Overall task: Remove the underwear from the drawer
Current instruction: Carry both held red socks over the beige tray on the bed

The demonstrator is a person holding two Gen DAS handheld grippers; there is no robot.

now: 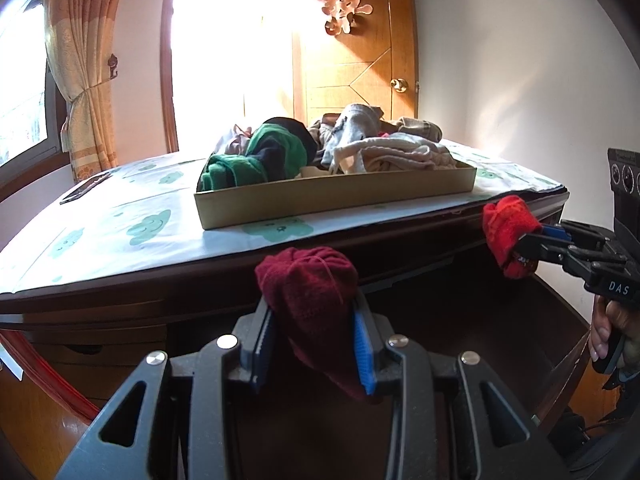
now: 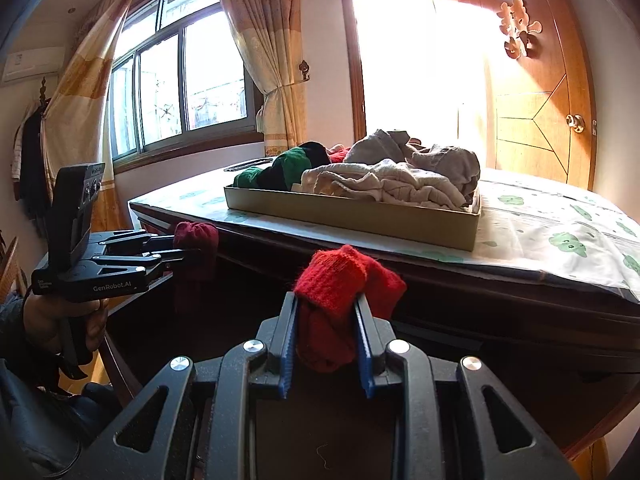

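left gripper (image 2: 192, 254): "GenRobot.AI" on side | right gripper (image 1: 524, 246): "DAS" on body

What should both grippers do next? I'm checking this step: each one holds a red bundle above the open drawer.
Probably carry both forward over the tray. The left gripper grips the dark red bundle, the right gripper the bright red bundle, both clear of the drawer; the tray already holds clothes.
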